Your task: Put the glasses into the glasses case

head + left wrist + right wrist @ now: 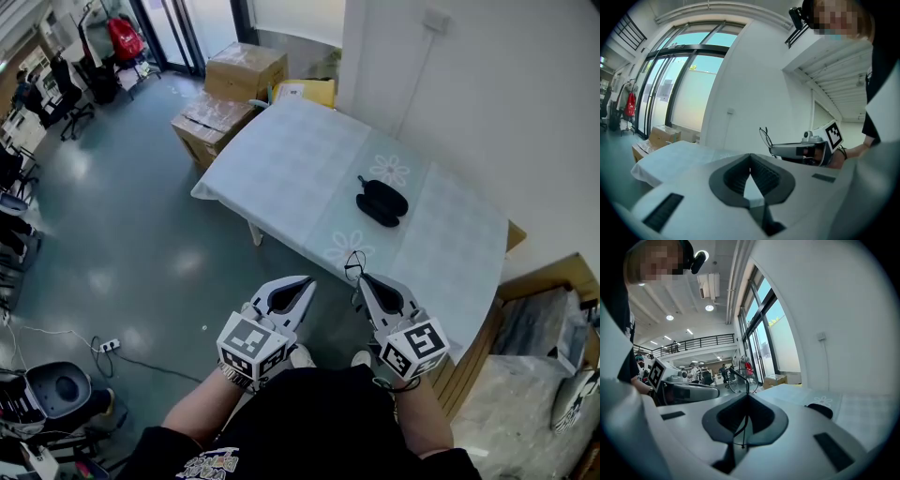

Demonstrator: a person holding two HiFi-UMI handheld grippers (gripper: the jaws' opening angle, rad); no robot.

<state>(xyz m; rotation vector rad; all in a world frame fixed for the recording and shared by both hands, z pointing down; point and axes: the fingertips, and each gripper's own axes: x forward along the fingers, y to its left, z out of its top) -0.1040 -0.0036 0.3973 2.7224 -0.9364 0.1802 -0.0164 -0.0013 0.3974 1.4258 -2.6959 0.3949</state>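
Note:
The black glasses case [382,203] lies open on the table [291,169], near its far side by the wall. Thin wire-framed glasses [354,267] stick up from the tip of my right gripper [362,278], which is shut on one temple. In the right gripper view the temple runs down between the closed jaws, a lens [738,380] stands above them, and the case [820,410] lies ahead to the right. My left gripper [307,281] hangs beside it, shut with nothing in it. Both grippers hover at the table's near edge. The left gripper view shows the right gripper [806,150] with the glasses [765,137].
Cardboard boxes [234,84] stand on the floor beyond the table's far left end. A white wall runs along the table's far side. A wooden cabinet [553,281] is at the right. A power strip [108,346] lies on the grey floor at the left.

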